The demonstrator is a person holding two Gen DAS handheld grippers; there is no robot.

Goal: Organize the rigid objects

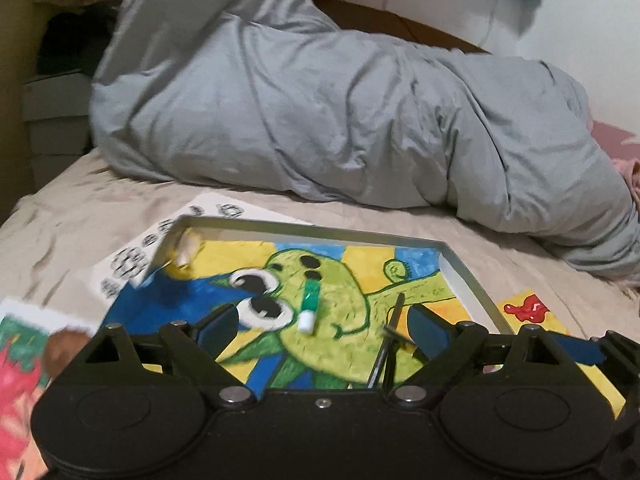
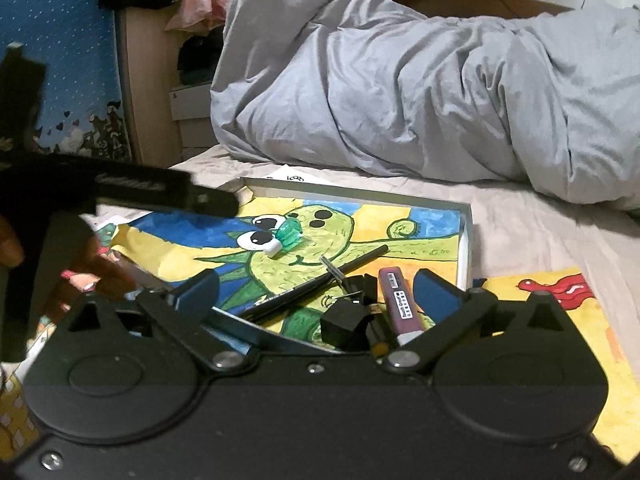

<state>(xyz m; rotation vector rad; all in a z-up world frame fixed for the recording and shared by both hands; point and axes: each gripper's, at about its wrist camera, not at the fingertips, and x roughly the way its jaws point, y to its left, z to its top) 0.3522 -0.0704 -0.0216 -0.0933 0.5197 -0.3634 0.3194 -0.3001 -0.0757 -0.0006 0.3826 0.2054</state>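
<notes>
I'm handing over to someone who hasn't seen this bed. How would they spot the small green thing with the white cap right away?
Find the shallow grey-rimmed tray on the bed in front of the grey duvet, lined with a green cartoon drawing. The green tube with the white cap lies on the creature's face, just beside its eyes. Unlike the black pen and maroon stick nearer the right gripper, it is short, stubby and translucent green.

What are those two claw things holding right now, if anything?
Nothing. The left gripper and the right gripper are both open with empty jaws; the green tube and black pen lie loose in the tray.
</notes>
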